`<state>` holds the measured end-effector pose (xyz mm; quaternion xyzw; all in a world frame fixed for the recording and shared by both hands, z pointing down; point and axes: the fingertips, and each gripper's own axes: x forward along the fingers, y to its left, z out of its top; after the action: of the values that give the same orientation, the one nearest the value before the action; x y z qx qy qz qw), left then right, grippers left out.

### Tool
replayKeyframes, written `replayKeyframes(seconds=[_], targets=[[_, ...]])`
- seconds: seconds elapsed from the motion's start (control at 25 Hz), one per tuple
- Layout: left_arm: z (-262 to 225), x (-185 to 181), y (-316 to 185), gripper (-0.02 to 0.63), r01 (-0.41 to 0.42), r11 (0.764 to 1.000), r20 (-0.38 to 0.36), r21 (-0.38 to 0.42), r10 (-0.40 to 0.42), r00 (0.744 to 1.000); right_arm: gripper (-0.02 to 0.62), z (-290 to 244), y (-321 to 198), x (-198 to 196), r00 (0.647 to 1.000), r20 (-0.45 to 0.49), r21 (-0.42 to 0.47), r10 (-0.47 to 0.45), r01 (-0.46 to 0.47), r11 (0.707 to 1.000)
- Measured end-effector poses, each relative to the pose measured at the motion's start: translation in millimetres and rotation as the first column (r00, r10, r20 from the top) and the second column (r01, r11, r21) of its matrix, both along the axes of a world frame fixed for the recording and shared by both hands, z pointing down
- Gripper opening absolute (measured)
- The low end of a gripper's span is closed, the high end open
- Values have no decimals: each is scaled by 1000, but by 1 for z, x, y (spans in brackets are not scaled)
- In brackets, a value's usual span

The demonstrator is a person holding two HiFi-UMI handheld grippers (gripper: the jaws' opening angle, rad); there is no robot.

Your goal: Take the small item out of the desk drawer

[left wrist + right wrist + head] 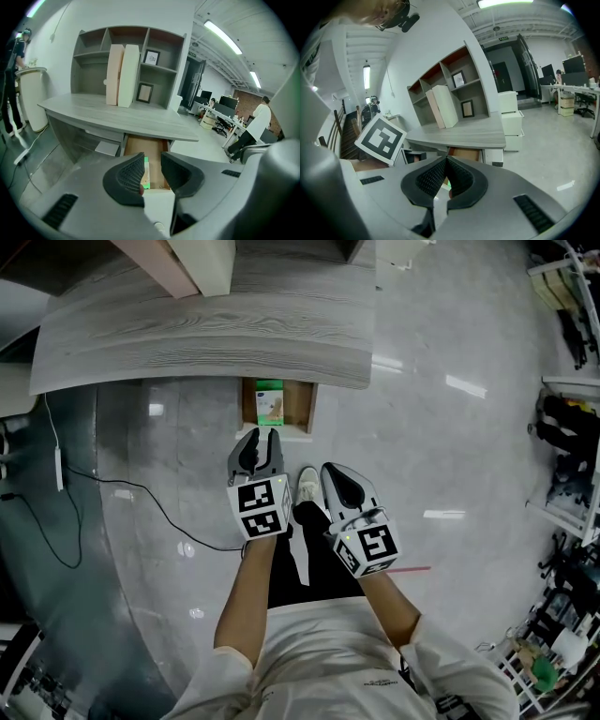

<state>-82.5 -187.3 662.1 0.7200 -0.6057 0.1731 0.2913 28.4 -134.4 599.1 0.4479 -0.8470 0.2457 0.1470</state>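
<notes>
The left gripper [262, 439] sits just short of the drawer's [307, 409] front edge and points into it. Its jaws are spread a little, and there is only air between them. The right gripper [330, 471] hangs beside it, farther back from the drawer, with its jaw tips pressed together on nothing.

The drawer stands pulled out from under the desk [206, 343]. The box [270, 401], a small green and white carton, lies flat on the drawer floor, toward the left side in the head view. It also shows through the gap of the left jaws [146, 174].

It looks light and fairly stiff, probably thin card that would dent under a hard squeeze, and its printed faces may be slick. The best hold seems to be a gentle pinch across its narrow width at mid-length. The jaw on the near-wall side may have little room to get in.

Beyond the drawer, a shelf unit [93, 61] stands on the desk.
</notes>
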Motion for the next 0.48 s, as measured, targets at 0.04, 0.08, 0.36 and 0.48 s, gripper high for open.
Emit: replayKeyframes(seconds=[0.04,0.08,0.36,0.48], targets=[[5,1,-2,125,3,1000,-2,-9,-3,1000,31,2,0,0,1000,2,-1,-1,1,1000],[9,1,-5,137,5,1000,-1,-18,-5,1000,31,3,0,1,1000,3,-2,-2,2,1000],[42,3,-18,203,10,997,-10,-77,-11,1000,31,16,-1,7,1000,11,-1,6,-5,1000],[56,6,-22,226,8,995,-12,-103,-9,1000,31,26,0,10,1000,13,-17,19,-18,1000]])
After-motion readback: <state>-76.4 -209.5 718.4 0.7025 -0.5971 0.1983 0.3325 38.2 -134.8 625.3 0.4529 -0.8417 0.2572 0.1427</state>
